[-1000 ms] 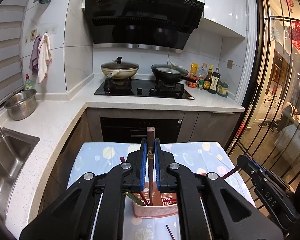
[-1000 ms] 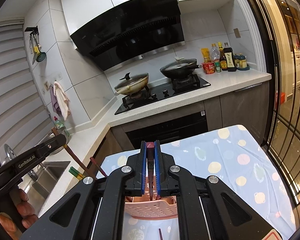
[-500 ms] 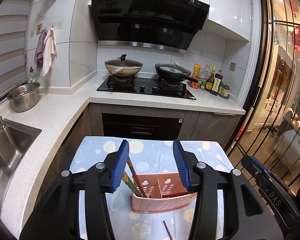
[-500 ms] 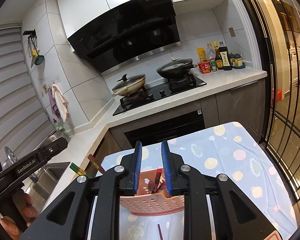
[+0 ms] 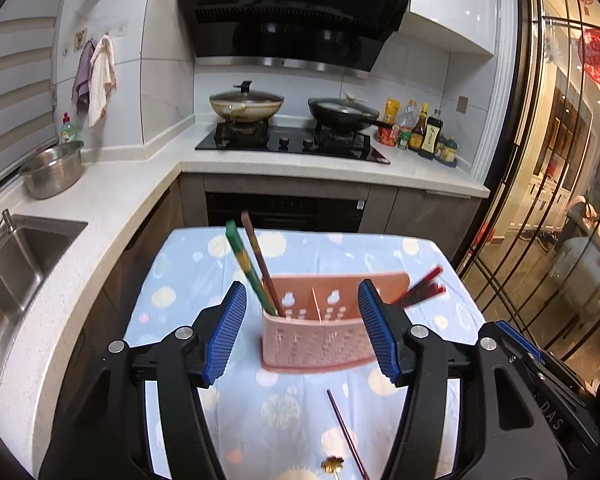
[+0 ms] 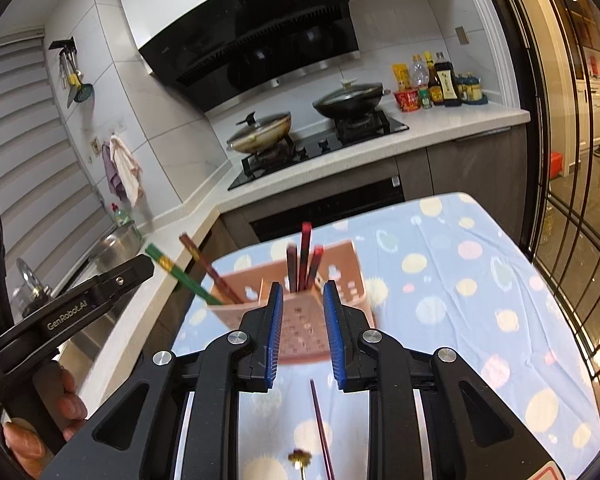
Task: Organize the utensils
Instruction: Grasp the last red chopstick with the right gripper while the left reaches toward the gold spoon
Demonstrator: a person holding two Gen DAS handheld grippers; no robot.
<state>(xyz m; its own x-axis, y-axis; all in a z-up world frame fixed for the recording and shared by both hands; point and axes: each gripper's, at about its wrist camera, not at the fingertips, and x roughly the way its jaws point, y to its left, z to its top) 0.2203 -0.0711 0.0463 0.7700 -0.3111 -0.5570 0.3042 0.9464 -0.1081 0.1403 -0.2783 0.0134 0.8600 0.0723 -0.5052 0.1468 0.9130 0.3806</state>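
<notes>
Looking along my left gripper (image 5: 302, 330), I see its blue pads (image 5: 225, 332) spread wide with nothing between them; they stand on either side of the pink utensil holder (image 5: 316, 344) without touching it. My right gripper (image 6: 302, 334) has its pads parted more narrowly, also empty, poised just in front of the same holder (image 6: 300, 320).

The holder stands upright on the table, divided into compartments. A green chopstick (image 5: 246, 268) and a brown chopstick (image 5: 260, 258) lean out leftward from its left end. Red chopsticks (image 6: 306, 256) stand in the right part; in the left wrist view they are blurred and I cannot tell exactly how they rest.

One dark chopstick (image 5: 346, 434) lies loose on the cloth just in front of the holder, between both grippers, with a small gold-coloured utensil tip (image 6: 299, 458) beside it near the bottom edge.

The table (image 5: 188, 280) wears a light blue dotted cloth, with open cloth to the right of the holder and behind it. Its far edge sits near the dark oven front (image 5: 284, 210). To the left runs a white counter (image 5: 112, 208) with a sink (image 5: 24, 248) and a steel bowl (image 5: 52, 168). Two lidded pans (image 5: 246, 104) sit on the hob under a black hood (image 5: 292, 12).
</notes>
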